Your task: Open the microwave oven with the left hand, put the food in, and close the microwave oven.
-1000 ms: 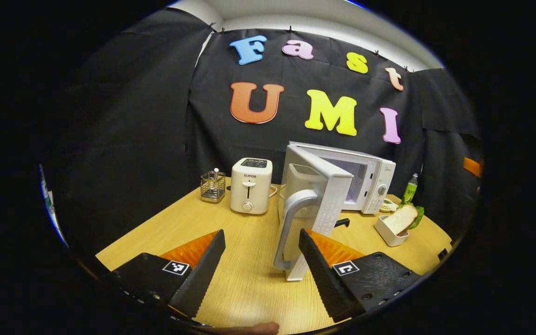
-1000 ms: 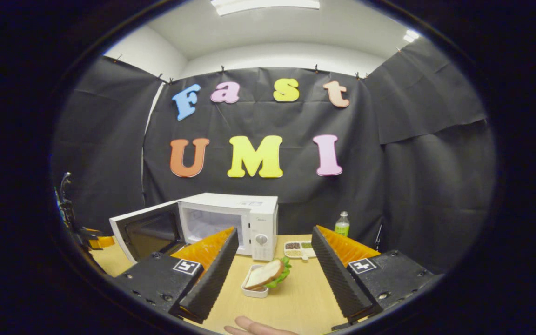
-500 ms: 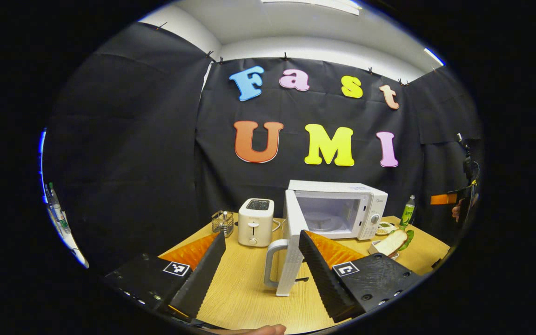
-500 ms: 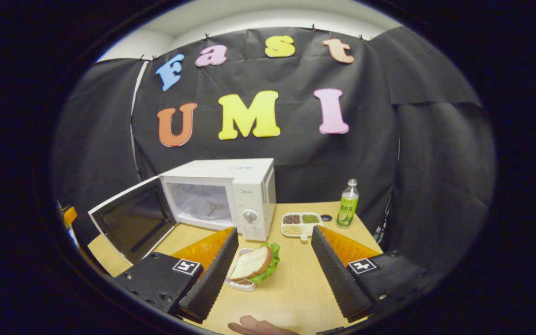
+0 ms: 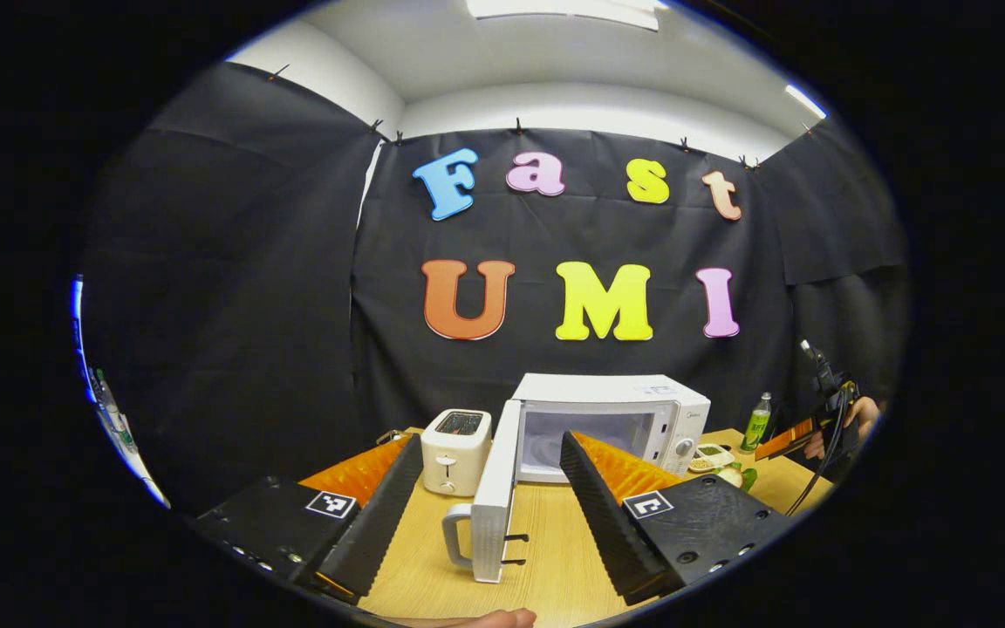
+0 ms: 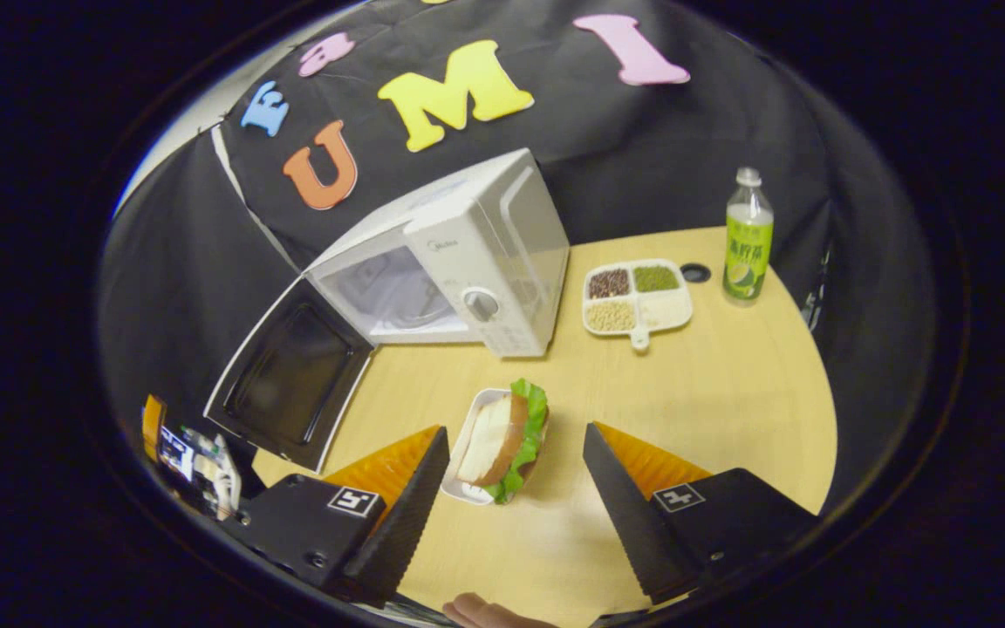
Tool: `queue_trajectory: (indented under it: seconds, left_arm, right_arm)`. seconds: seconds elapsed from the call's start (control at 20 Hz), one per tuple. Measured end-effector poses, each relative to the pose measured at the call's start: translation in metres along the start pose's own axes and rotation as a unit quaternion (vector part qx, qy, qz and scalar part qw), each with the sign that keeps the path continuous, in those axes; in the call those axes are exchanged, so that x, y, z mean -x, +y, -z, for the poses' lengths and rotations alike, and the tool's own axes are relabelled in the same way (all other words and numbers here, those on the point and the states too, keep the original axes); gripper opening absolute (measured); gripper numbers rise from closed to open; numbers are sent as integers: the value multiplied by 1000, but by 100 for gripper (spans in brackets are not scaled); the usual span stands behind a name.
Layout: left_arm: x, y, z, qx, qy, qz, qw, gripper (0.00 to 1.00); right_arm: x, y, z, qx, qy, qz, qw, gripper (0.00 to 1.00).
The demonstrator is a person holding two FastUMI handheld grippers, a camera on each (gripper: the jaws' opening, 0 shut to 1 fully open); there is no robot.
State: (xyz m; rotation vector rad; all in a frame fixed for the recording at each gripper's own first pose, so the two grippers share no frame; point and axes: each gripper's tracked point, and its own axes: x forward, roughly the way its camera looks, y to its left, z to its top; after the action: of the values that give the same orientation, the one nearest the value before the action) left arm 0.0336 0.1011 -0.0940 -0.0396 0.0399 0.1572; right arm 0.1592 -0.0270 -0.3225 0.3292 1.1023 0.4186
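In the left gripper view, a white toaster [image 5: 457, 439] sits at the left of the wooden table [image 5: 555, 558]. Just to its right the microwave door [image 5: 495, 501] stands swung wide and edge-on to the camera, its handle [image 5: 455, 538] on the outer face and its latch hooks pointing right. The left gripper [image 5: 492, 497] hangs back from it with its jaws spread and nothing between them. I judge the opening step done and this hand parked clear so the doorway stays free. Behind the door the microwave [image 5: 611, 419] shows its lit cavity.

In the right gripper view, the other gripper [image 6: 197, 458] appears small at the far left, near the edge of the open door [image 6: 289, 384]. The microwave's cavity [image 6: 380, 296] gapes toward the table front, with the control knob [image 6: 480, 304] on its right panel. In front of it, apart from the oven, lies the food: a sandwich [image 6: 502, 436] with lettuce in a small white dish [image 6: 466, 436], resting on the table. The right gripper [image 6: 516, 493] hovers above and just short of it, fingers wide and holding nothing, the dish lying between the lines of its fingers — lined up, it seems, for a pick. Farther right sit a divided tray of beans [image 6: 638, 296] and a green bottle [image 6: 748, 237], well away from the path into the oven — nothing there should interfere
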Motion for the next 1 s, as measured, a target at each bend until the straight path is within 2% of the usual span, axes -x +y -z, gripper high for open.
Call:
queue_trajectory:
  seconds: [0.15,0.2,0.25,0.3,0.35,0.4,0.45,0.5,0.55,0.6,0.65,0.7,1.0]
  left_arm:
    - [-3,-20,-11,8,-4,10,1000,95]
    - [-4,-24,-13,8,-3,12,1000,84]
    - [-4,-27,-15,8,-2,11,1000,84]
    - [-4,-28,-18,8,-4,10,1000,95]
    - [-4,-31,-20,7,-5,11,1000,95]
    - [-4,-34,-19,3,-3,13,1000,95]
    - [-3,-35,-19,-1,-1,12,1000,84]
    - [-2,-33,-19,-6,1,9,1000,84]
    - [0,-33,-18,-10,3,8,1000,95]
    - [2,-36,-15,-8,6,15,1000,95]
    - [4,-41,-11,-2,11,26,1000,95]
    - [6,-43,-10,2,11,35,999,95]
    - [14,-22,2,11,12,40,999,95]
  right_arm:
    - [-25,-9,-1,-74,61,-61,993,86]
    - [-33,-13,-3,-94,76,-75,990,84]
    - [-40,-16,-1,-109,90,-85,986,94]
    - [-47,-16,1,-121,103,-94,983,93]
    - [-53,-17,1,-130,112,-102,980,80]
    - [-59,-17,3,-140,122,-108,977,87]
    - [-59,-11,13,-150,139,-117,972,72]
    - [-59,-8,20,-165,162,-121,965,72]
    - [-58,-6,25,-188,175,-117,959,50]
    - [-62,-2,26,-199,177,-112,957,41]
    - [-60,0,30,-194,175,-106,959,31]
    - [-56,1,29,-188,169,-100,962,29]
    - [-15,29,32,-148,125,-67,979,27]
